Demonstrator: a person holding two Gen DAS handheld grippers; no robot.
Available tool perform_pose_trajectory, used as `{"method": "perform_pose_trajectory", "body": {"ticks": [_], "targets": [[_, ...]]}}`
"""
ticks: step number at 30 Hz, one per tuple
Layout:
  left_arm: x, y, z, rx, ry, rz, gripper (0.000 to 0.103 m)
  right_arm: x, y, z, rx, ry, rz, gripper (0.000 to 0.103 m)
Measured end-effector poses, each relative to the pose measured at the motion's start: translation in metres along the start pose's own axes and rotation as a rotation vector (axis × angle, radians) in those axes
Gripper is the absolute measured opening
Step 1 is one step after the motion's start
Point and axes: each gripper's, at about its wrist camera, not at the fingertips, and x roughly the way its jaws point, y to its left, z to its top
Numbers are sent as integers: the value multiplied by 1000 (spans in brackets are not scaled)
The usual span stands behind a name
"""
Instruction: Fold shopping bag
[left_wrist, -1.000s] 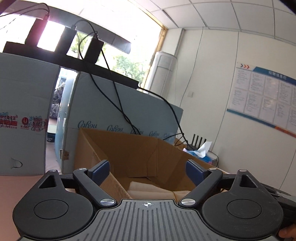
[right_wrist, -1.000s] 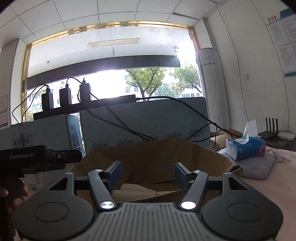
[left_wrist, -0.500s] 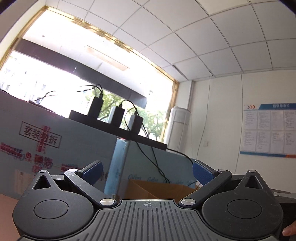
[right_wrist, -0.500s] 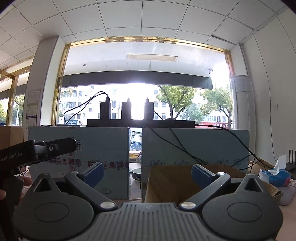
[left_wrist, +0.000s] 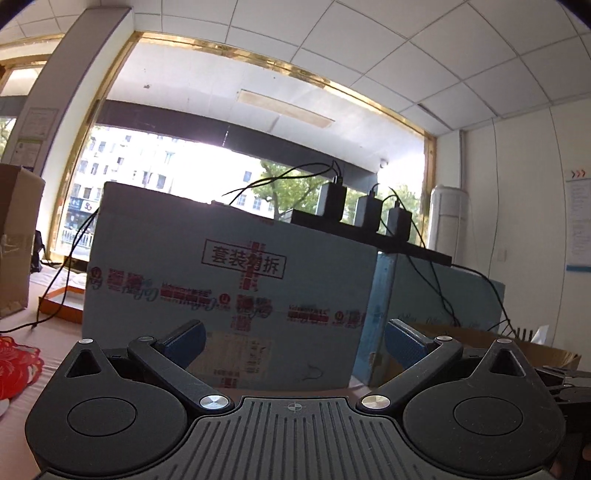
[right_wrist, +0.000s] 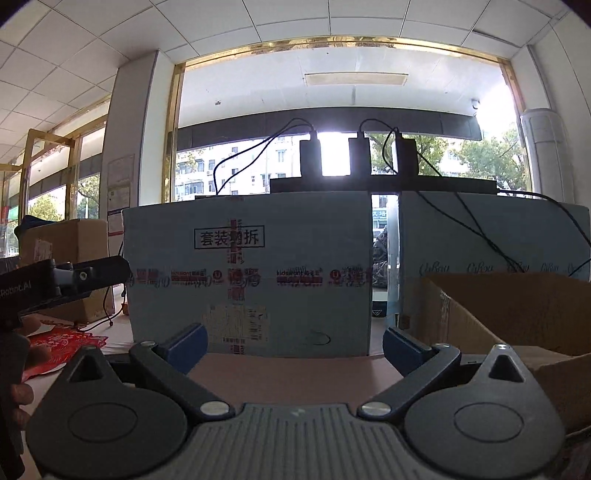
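No shopping bag shows in either view. My left gripper (left_wrist: 293, 343) is open and empty, held above the pink table (left_wrist: 55, 332) and facing a light blue carton (left_wrist: 229, 280). My right gripper (right_wrist: 293, 345) is open and empty, facing the same light blue carton (right_wrist: 251, 273). The left gripper's body (right_wrist: 62, 280) shows at the left edge of the right wrist view.
An open brown cardboard box (right_wrist: 517, 314) stands to the right, also in the left wrist view (left_wrist: 480, 339). A second blue carton (right_wrist: 495, 240) stands behind it. A power strip with chargers (right_wrist: 369, 177) and cables lies on the cartons. Red paper (right_wrist: 62, 343) lies at left.
Both grippers swung left and tilted up, away from the open brown box, and now face the blue carton. Both stayed open and empty.
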Motion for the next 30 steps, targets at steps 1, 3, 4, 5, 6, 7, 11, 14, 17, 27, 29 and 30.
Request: {"method": "perform_pose_trajectory", "body": {"ticks": [1,3,4,5,6,7,11,14,17,27,29,30], "targets": [[2,1,-3,33,23,34,103,7,1,-2,0,19,11,103],[6,4,-9,94,60,110,103,21,1,-7,-6,33,15,103],[9,4,-13,105,59,157,103,27,0,-10,-12,37,10,103],[12,4,-15,100,72,171,103,33,0,-13,-16,48,8,103],[16,6,-18,88,94,169,103,38,0,-14,-18,63,8,103],[18,7,-21,81,118,163,103,43,0,-15,-20,77,8,103],[22,6,-34,94,224,124,103,57,-5,-28,17,131,23,102],[26,3,-41,103,264,124,103,61,-7,-31,12,155,11,102],[29,2,-45,109,292,138,103,63,-8,-32,10,171,5,102],[48,14,-56,83,423,238,103,76,-12,-41,15,239,-54,102],[50,17,-57,73,446,243,103,78,-14,-42,19,258,-70,103],[51,18,-58,68,453,243,103,79,-14,-43,21,268,-75,103]]}}
